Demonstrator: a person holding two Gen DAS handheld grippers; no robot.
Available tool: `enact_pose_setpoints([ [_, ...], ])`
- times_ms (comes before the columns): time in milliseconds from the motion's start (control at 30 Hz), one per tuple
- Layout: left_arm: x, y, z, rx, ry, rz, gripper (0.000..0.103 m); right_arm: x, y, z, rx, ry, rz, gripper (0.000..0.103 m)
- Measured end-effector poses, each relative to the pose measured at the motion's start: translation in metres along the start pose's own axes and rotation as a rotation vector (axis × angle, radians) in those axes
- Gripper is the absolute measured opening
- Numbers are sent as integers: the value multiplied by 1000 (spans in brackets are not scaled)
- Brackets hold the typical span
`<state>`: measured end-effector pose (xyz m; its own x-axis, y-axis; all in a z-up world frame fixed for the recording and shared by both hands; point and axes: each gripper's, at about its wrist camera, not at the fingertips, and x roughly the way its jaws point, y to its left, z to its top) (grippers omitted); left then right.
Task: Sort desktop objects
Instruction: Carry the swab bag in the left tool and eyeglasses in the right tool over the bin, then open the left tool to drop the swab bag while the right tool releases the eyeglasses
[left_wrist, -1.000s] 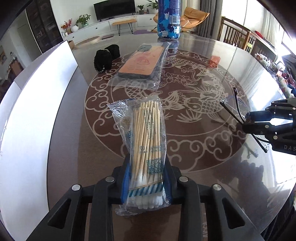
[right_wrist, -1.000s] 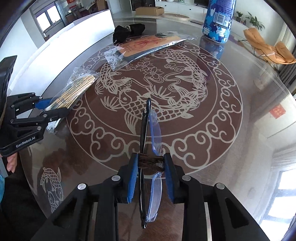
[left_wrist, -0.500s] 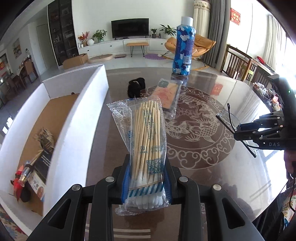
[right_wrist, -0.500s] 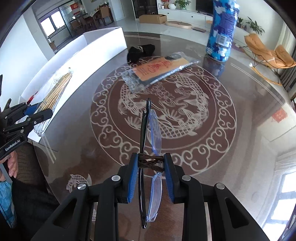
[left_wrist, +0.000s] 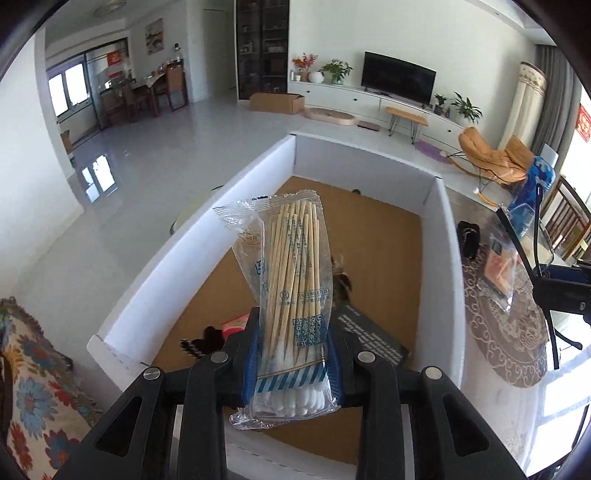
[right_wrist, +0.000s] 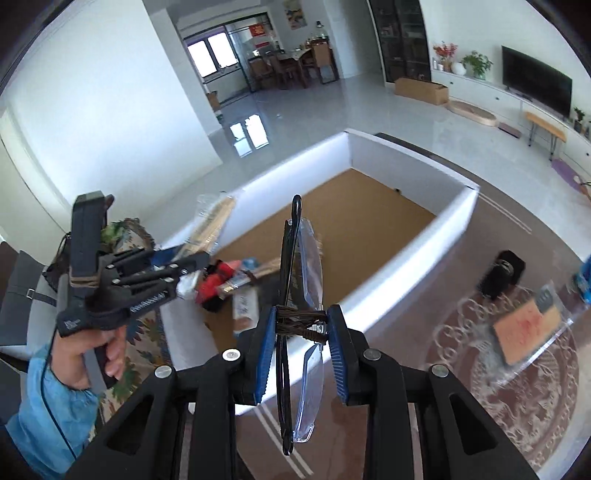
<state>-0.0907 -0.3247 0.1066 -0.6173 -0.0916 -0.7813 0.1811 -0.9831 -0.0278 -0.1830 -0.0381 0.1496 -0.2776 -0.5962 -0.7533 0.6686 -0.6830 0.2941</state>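
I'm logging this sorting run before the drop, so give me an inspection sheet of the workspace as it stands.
Surface: glass-topped table with a fish pattern; the white box stands at its edge.
Job's things: swab pack in the left gripper, above the box; glasses in the right gripper, folded, near the box wall.
Clutter: box already holds a black booklet, a red item and smaller bits. On the table: black pouch, bagged orange card, blue bottle.
Grippers: both shut on their loads.
Cables: thin black cable along the blue sleeve.
Surroundings: living room, TV, orange chair, cardboard box on the floor.
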Motion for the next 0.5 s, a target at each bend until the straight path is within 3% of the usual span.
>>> enact_pose_setpoints([
  [133, 21, 22, -7, -41, 33, 31, 31, 61, 37, 5, -7, 43, 70, 29],
  [367, 52, 28, -21, -52, 101, 45, 32, 134, 57, -18, -41, 128, 26, 32],
  [400, 56, 28, -23, -51, 116, 60, 34, 135, 53, -22, -42, 133, 17, 38],
  [433, 58, 28, -24, -57, 125, 75, 36, 135, 53, -24, -46, 124, 5, 55],
  [500, 56, 28, -26, -67, 118, 97, 39, 121, 51, -28, -63, 71, -3, 78],
])
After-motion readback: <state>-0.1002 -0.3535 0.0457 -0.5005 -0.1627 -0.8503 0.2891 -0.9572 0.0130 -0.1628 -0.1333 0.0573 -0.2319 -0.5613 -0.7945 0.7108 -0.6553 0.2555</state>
